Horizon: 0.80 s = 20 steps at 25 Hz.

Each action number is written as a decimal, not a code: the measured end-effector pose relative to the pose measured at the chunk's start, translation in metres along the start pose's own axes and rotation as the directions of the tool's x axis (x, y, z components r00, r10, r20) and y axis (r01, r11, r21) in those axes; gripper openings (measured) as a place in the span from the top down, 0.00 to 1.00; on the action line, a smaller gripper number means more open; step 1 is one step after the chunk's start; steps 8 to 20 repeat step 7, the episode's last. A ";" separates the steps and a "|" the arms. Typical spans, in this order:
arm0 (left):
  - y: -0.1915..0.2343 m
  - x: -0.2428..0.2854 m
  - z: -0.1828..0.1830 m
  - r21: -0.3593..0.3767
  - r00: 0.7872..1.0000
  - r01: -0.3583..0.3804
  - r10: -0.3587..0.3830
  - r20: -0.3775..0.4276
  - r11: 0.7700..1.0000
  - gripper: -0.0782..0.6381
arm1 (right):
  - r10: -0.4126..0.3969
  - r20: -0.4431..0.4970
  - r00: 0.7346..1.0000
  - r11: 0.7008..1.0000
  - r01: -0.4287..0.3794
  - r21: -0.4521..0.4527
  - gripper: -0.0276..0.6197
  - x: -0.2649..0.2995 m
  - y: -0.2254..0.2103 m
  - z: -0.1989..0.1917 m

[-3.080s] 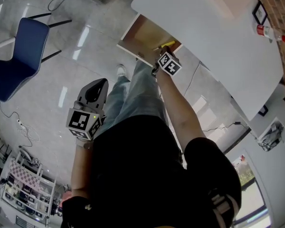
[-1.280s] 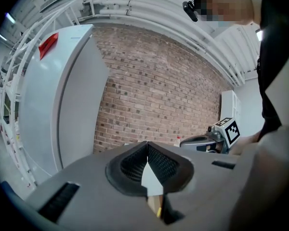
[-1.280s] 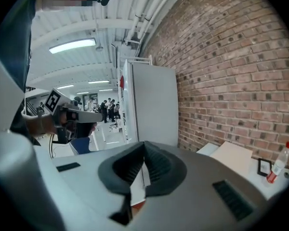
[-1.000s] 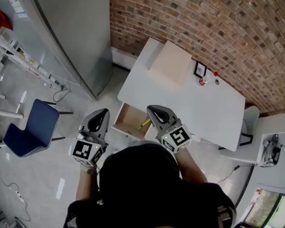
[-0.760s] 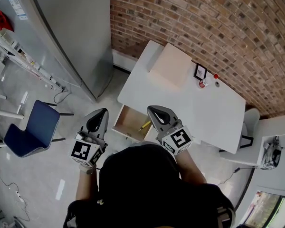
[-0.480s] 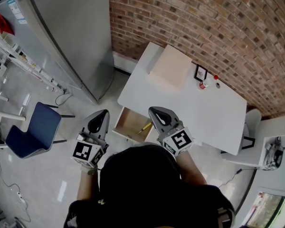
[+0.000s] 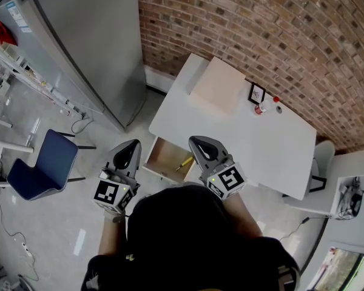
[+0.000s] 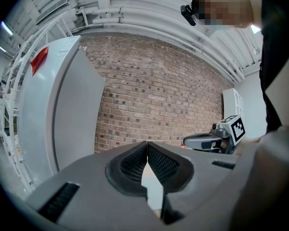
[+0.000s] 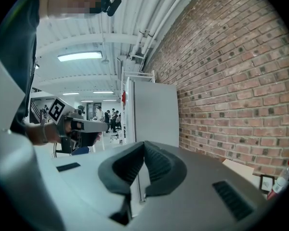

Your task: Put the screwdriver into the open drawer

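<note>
In the head view a yellow-handled screwdriver (image 7: 182,162) lies inside the open wooden drawer (image 7: 164,156) at the white table's (image 7: 255,141) near left edge. My left gripper (image 7: 129,147) is held up left of the drawer, jaws shut and empty. My right gripper (image 7: 202,144) is raised just right of the drawer, over the table edge, also shut and empty. In the left gripper view my left gripper (image 8: 147,154) points at the brick wall, with the right gripper (image 8: 192,141) at its right. In the right gripper view my right gripper (image 9: 143,154) faces a grey cabinet.
A beige board (image 7: 219,87), a small black frame (image 7: 255,93) and a red-capped bottle (image 7: 264,107) sit on the table near the brick wall (image 7: 279,35). A tall grey cabinet (image 7: 91,47) stands left of the table. A blue chair (image 7: 41,165) is on the floor at left.
Since 3.1 s ago the right gripper has come out of the drawer, leaving the screwdriver inside, and the head has risen. Over the last second both grippers stay nearly still.
</note>
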State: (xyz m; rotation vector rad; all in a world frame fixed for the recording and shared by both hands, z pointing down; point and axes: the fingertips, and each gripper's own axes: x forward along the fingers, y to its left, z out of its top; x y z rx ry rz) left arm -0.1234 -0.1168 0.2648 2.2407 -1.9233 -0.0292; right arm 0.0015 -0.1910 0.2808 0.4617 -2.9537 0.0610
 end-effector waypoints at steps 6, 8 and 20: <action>0.001 0.001 -0.006 0.025 1.000 -0.006 0.006 0.001 1.000 0.88 | 0.001 0.006 1.000 1.000 -0.001 0.012 0.94 -0.002 -0.004 -0.003; 0.002 0.001 -0.006 0.024 1.000 -0.010 0.010 0.003 1.000 0.88 | 0.004 0.005 1.000 1.000 -0.004 0.012 0.94 -0.002 -0.005 -0.003; 0.002 0.001 -0.006 0.024 1.000 -0.010 0.010 0.003 1.000 0.88 | 0.004 0.005 1.000 1.000 -0.004 0.012 0.94 -0.002 -0.005 -0.003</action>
